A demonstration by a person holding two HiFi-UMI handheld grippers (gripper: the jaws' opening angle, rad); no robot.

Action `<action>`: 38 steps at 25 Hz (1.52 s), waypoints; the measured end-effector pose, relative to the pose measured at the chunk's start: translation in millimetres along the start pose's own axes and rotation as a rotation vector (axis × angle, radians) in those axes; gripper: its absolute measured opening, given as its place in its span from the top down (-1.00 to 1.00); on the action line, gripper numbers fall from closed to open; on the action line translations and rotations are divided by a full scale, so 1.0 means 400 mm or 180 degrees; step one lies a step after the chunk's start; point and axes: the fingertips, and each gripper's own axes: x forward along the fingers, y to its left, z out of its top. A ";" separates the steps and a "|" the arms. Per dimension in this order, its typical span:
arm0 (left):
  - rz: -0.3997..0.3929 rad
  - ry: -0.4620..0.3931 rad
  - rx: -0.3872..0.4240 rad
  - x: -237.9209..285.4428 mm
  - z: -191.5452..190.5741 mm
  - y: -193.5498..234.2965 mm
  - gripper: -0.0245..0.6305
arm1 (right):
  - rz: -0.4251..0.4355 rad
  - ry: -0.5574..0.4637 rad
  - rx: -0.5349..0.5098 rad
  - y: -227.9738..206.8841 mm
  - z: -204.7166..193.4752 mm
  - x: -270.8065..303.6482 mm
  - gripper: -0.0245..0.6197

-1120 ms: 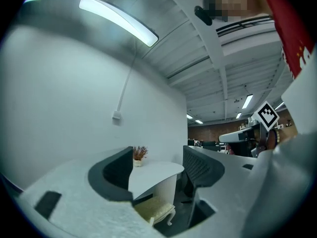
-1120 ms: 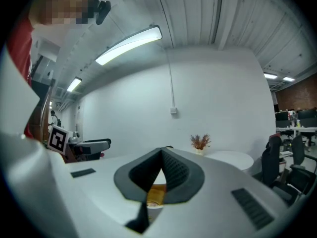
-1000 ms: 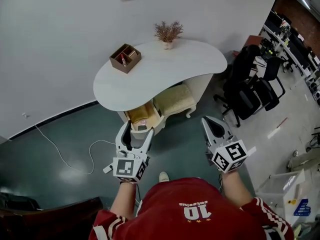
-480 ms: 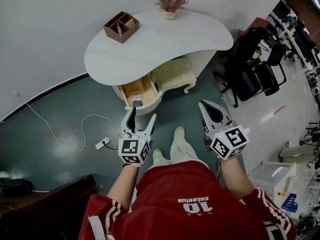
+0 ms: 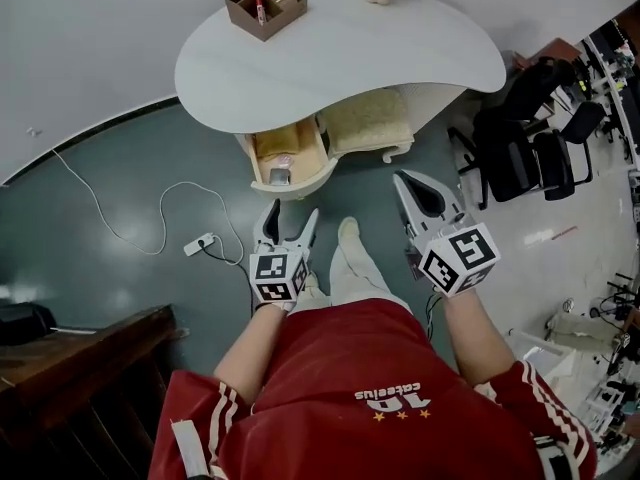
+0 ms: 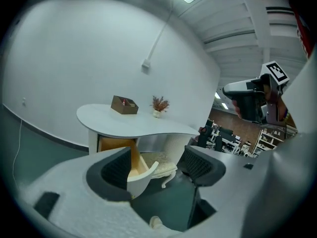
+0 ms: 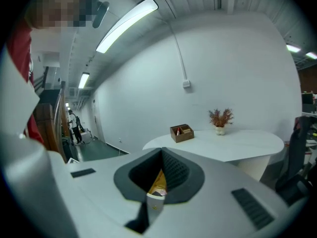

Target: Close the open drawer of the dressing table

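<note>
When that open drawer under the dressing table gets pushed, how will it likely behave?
The drawer looks like rigid wood with a curved white front, so it probably moves as one stiff piece. The items lying loose inside may slide if it is shoved hard.

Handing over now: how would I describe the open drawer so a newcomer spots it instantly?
Find the white kidney-shaped dressing table against the wall. Under the end that carries the brown organiser box, beside the cream stool tucked beneath, is the drawer. It alone is pulled out, showing a tan wooden inside behind a curved white front.
</note>
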 end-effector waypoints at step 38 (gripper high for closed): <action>0.0774 0.1355 -0.0676 0.336 -0.589 0.253 0.19 | 0.0530 0.0627 0.0163 -0.087 -0.315 0.297 0.91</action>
